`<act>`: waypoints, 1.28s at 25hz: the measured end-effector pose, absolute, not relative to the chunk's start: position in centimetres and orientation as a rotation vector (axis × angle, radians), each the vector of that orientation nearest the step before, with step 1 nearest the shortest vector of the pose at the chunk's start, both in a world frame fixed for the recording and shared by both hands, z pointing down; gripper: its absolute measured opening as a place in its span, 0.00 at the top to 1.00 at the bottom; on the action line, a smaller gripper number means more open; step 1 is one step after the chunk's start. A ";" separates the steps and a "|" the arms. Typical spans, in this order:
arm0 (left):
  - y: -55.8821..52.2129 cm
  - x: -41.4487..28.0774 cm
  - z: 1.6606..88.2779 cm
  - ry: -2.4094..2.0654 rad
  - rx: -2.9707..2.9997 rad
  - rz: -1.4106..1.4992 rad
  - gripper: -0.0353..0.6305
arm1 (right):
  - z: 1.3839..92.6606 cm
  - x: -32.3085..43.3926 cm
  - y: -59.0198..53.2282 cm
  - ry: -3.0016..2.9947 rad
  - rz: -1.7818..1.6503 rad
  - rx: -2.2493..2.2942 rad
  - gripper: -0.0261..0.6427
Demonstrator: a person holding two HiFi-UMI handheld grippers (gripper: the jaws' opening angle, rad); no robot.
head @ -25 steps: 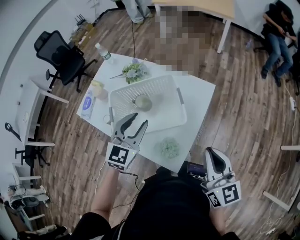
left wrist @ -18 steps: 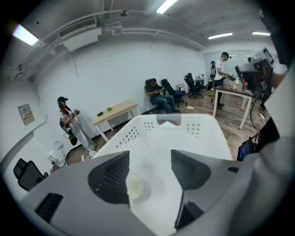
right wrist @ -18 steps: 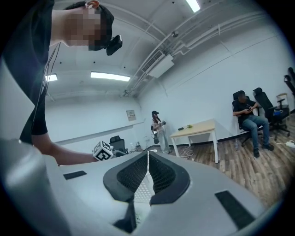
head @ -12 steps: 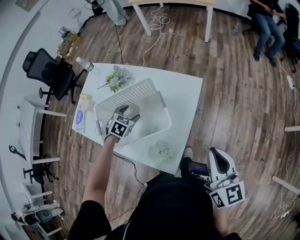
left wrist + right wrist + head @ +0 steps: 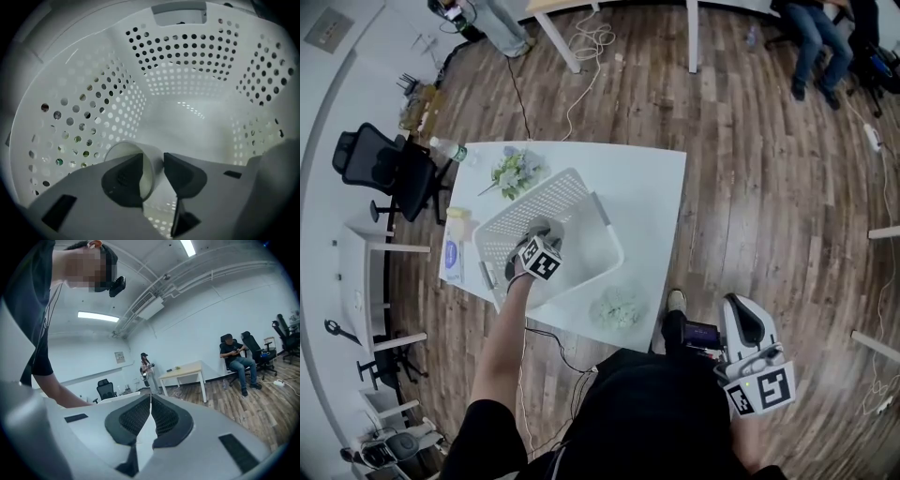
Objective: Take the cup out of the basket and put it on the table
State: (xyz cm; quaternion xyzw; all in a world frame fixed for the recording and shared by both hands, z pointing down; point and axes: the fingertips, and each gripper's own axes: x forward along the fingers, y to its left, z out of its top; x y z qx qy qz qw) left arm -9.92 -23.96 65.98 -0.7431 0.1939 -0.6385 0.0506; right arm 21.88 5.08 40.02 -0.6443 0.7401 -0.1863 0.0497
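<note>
A white perforated basket stands on the white table. My left gripper reaches down into it. In the left gripper view a pale cup lies on its side on the basket floor. The left gripper has its jaws closing, one pad inside the cup's mouth and the other outside, with the cup's wall between them. My right gripper hangs low at the right, away from the table, and it is shut on nothing.
A bunch of flowers, a bottle and a blue-and-white pack lie along the table's far and left edges. A green tuft sits near its front edge. A black office chair stands to the left.
My left gripper went from above the table's front edge into the basket and down to the cup. The right gripper stayed where it was.
</note>
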 end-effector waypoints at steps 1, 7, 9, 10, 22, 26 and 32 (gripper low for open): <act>-23.8 -9.7 66.1 0.562 -2.237 -1.949 0.74 | 40.1 22.0 5.1 2.252 -0.569 -1.964 0.92; -22.6 -9.1 66.2 0.442 -2.172 -1.984 0.83 | 39.9 22.0 4.9 2.261 -0.568 -1.954 0.92; -22.1 -9.1 65.9 0.436 -2.182 -1.978 0.84 | 39.9 21.6 4.9 2.268 -0.563 -1.947 0.92; -21.9 -9.0 65.6 0.445 -2.190 -1.968 0.84 | 39.8 21.4 4.9 2.271 -0.559 -1.944 0.92; -19.8 -5.7 57.8 0.548 -2.298 -1.699 0.86 | 37.5 18.3 5.4 2.327 -0.464 -1.925 0.92; -18.7 -5.1 52.7 0.605 -2.318 -1.550 0.86 | 36.9 16.4 5.7 2.345 -0.447 -1.911 0.92; -15.7 -5.8 45.7 0.684 -2.268 -1.337 0.86 | 36.2 14.3 5.6 2.378 -0.414 -1.869 0.92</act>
